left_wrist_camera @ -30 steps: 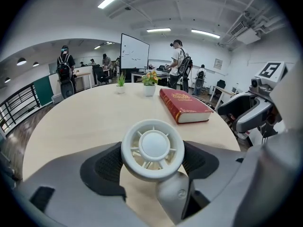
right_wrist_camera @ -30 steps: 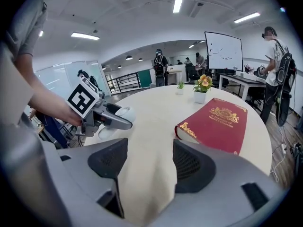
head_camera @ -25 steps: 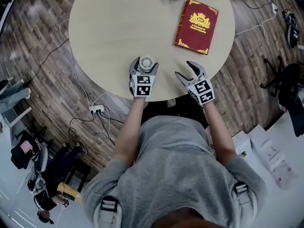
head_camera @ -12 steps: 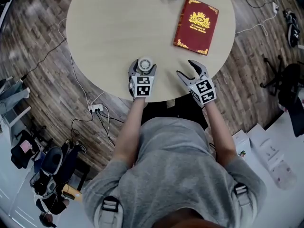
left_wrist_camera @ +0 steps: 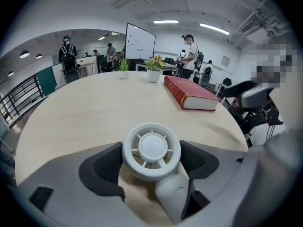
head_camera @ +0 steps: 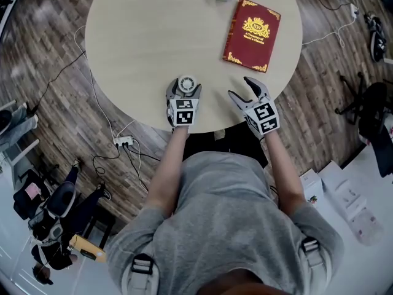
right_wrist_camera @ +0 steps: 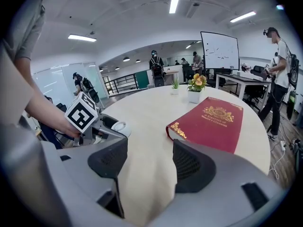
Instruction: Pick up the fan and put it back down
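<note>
White fan (left_wrist_camera: 151,148), clamped between the left gripper's (head_camera: 186,90) 2 pads, is low at the table's (head_camera: 135,35) near edge. The right gripper (right_wrist_camera: 149,167) hangs agape, empty. It is probably either the lift or the set-down; the next move calls for keeping the fan upright.

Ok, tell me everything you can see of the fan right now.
The fan is small, white and looks like plastic: a round grille head with a solid central hub and short spokes, on a stubby rounded body below it. It sits between the jaws of the left gripper, whose dark textured pads meet its ring on both sides. It is over the near edge of the round table; whether its base rests on the wood cannot be told.
</note>
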